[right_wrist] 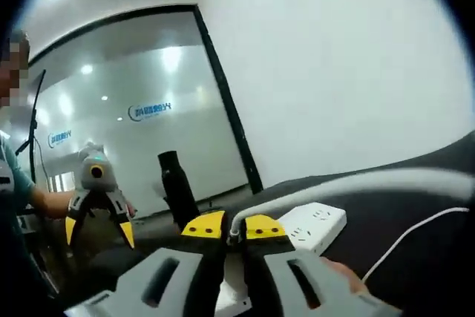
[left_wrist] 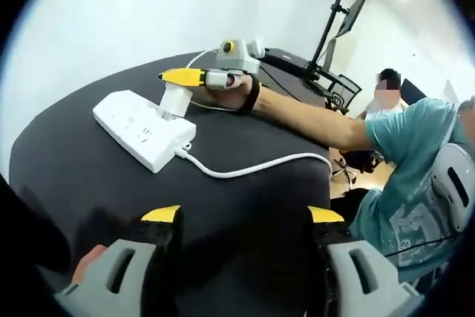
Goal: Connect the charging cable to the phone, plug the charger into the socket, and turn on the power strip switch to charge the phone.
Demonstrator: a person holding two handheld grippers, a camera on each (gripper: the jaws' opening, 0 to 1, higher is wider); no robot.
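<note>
The white power strip (left_wrist: 141, 125) lies on the black table (left_wrist: 245, 139); in the right gripper view the strip (right_wrist: 315, 226) sits just beyond my jaws. My right gripper (left_wrist: 183, 76) is shut on the white charger (left_wrist: 175, 100), which stands upright on the strip's top; how deep its prongs sit I cannot tell. Up close, the right gripper (right_wrist: 235, 226) pinches the charger (right_wrist: 234, 276), and a white charging cable (right_wrist: 356, 183) curves away to the right. My left gripper (left_wrist: 243, 217) hangs open over the table's near side; it also hangs open at the left (right_wrist: 98, 231).
The strip's own white cord (left_wrist: 252, 168) runs right across the table toward its edge. A black bottle (right_wrist: 174, 183) stands behind the jaws. A monitor arm (left_wrist: 334, 27) and a seated person are beyond the table. The person's forearm (left_wrist: 312, 116) stretches over the table.
</note>
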